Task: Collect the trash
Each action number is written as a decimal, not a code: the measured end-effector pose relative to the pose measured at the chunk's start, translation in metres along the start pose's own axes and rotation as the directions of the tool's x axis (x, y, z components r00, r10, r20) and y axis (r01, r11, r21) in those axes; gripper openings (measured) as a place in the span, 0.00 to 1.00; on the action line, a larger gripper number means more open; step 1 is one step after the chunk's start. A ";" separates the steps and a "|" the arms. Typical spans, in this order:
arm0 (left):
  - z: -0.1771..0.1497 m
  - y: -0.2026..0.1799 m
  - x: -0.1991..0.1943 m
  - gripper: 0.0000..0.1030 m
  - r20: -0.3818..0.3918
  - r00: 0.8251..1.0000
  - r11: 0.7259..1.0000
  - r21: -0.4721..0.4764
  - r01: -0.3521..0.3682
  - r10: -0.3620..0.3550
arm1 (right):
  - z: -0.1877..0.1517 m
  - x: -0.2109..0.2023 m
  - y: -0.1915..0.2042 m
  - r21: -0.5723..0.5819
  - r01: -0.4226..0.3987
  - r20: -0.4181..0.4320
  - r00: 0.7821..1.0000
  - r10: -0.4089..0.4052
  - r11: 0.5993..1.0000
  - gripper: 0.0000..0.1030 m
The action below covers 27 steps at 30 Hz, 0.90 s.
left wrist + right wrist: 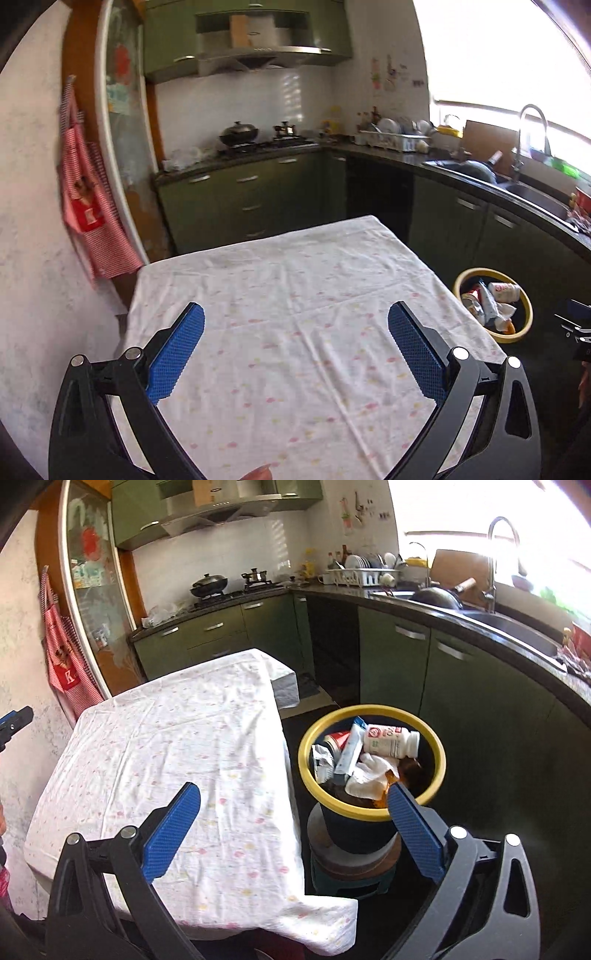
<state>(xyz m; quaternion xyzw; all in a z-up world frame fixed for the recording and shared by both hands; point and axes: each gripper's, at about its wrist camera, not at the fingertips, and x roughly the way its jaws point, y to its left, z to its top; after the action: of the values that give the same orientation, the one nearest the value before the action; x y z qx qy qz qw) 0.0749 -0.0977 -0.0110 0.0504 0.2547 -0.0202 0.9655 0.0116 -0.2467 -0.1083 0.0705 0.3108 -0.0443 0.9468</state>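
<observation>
A red apron (68,657) with a white letter K hangs left of the worktop (166,760). Over the worktop, the left gripper (295,314) fingers are wide apart, holding nothing. The right gripper (295,794) fingers gape too. Right of the worktop, the yellow-rimmed bin (373,766) holds the trash: a white bottle (391,742) with unreadable writing, wrappers and tissue.

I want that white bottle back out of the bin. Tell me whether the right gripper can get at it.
Probably yes: the white bottle lies on top of the trash in the bin, uncovered, and the right gripper is open, empty, close above.
</observation>
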 end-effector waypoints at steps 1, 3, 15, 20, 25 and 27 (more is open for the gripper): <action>-0.004 0.017 -0.012 0.95 0.013 1.000 0.999 -0.035 -0.024 0.024 | 0.002 -0.005 0.008 -0.018 0.009 0.013 1.000 -0.008 1.000 0.93; -0.013 0.051 -0.029 0.95 0.033 0.998 0.995 -0.086 -0.051 0.054 | 0.006 -0.015 0.020 -0.043 0.018 0.040 0.999 -0.016 0.999 0.93; -0.056 0.101 -0.079 0.95 0.051 0.993 0.980 -0.171 -0.098 0.108 | -0.007 -0.063 0.039 -0.059 0.069 0.087 0.994 -0.064 0.996 0.93; -0.062 0.089 -0.083 0.95 0.048 0.996 0.982 -0.177 -0.068 0.078 | -0.015 -0.071 0.037 -0.050 0.078 0.096 0.993 -0.073 0.996 0.93; -0.066 0.083 -0.092 0.95 0.060 0.994 0.983 -0.166 -0.078 0.089 | -0.017 -0.073 0.033 -0.039 0.069 0.103 0.993 -0.065 0.997 0.93; -0.065 0.083 -0.094 0.95 0.067 0.993 0.983 -0.164 -0.086 0.098 | -0.015 -0.072 0.032 -0.033 0.067 0.104 0.993 -0.063 0.997 0.93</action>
<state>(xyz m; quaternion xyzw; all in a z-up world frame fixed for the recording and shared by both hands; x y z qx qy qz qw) -0.0332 -0.0066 -0.0137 -0.0166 0.2165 0.0433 0.9752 -0.0509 -0.2100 -0.0744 0.0407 0.2643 -0.0732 0.9608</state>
